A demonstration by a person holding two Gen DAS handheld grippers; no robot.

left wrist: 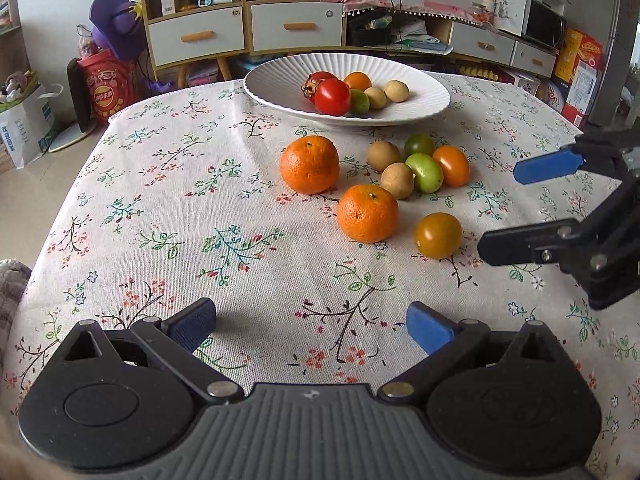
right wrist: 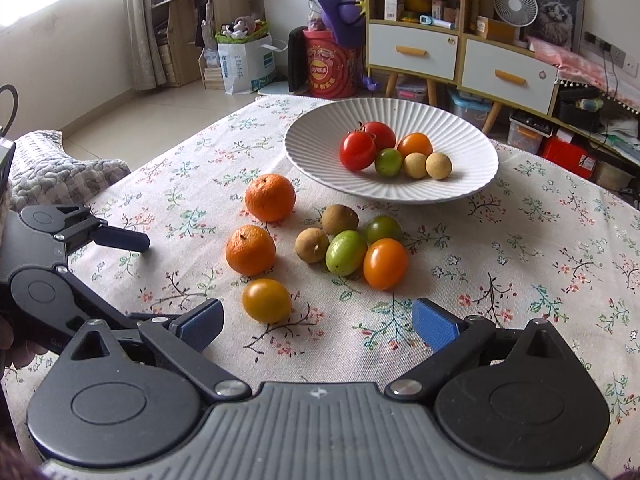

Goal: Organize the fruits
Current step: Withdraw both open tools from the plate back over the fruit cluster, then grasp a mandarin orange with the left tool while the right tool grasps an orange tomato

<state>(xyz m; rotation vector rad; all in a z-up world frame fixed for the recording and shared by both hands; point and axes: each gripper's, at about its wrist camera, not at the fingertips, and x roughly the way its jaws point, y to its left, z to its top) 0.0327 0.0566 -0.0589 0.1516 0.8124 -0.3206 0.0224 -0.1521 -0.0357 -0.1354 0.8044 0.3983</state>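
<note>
Fruit half sorted on a flower-print surface (left wrist: pixel 168 200): six small pieces already in the ribbed white plate (left wrist: pixel 280 76), seven loose in front of it.

Left tongs (left wrist: pixel 310 326) wide open, empty, low over the cloth, well short of the fruit. Right tongs (right wrist: pixel 318 320) just as wide, also empty, the yellow tomato (right wrist: pixel 267 301) just ahead of the left-hand pad.

Loose on the cloth: two tangerines, the farther one (left wrist: pixel 309 164) near the plate and the nearer one (left wrist: pixel 367 213) beside the yellow tomato; then a tight cluster of two brown longans (left wrist: pixel 396 180), a pale green fruit (left wrist: pixel 425 172), a darker green tomato (left wrist: pixel 419 145) and an orange tomato (left wrist: pixel 451 165), several touching.

Likely trouble from here:
- Round fruit rolling off a nudged pad, toward the edge of the surface.
- A grab in the cluster knocking the neighbours apart.
- Thin-skinned tomatoes splitting under a hard squeeze.
- Both tongs converging on the same patch and colliding.
- Fruit dropped on the sloping plate rolling into the pile there.

Writing: a logo on the red tub (right wrist: pixel 330 66) on the floor, not readable with certainty; print on the white bag (right wrist: pixel 248 62) too small to make out.
</note>
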